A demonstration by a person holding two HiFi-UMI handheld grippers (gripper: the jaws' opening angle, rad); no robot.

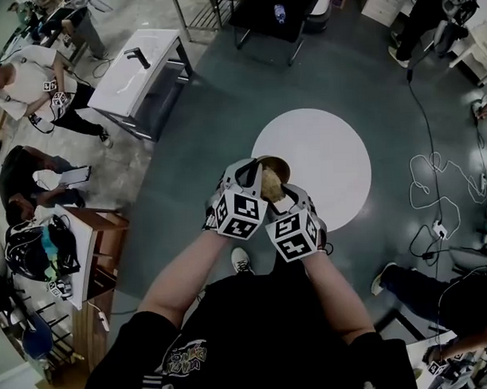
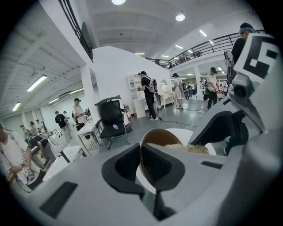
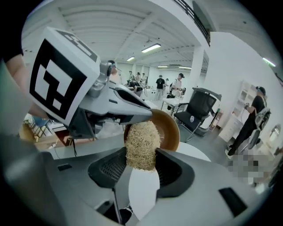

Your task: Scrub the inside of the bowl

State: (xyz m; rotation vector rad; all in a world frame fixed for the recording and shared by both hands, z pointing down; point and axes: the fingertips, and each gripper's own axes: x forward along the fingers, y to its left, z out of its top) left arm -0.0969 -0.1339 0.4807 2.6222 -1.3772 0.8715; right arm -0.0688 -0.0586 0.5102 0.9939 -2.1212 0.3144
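Round white worktop (image 1: pixel 330 155) on a grey-green floor (image 1: pixel 225 134).
Left gripper (image 2: pixel 141 163) fingers clamp the bowl (image 2: pixel 161 137) rim; right gripper (image 3: pixel 140 165) fingers grasp the scrubber (image 3: pixel 141 141).

Bowl (image 3: pixel 171 127): brown, smooth, matt, wood-like. Scrub pad (image 3: pixel 141 143) at bowl's opening: straw-coloured fibre, coarse, rough. Left claw (image 2: pixel 142 165) and right claw (image 3: pixel 141 167) at bowl: grey matt plastic; pads (image 3: pixel 108 170) black, mesh-textured. Marker cube (image 1: pixel 242 214) near bowl: matt black-and-white print. Floor (image 1: pixel 224 95) beneath bowl: smooth, faint sheen.
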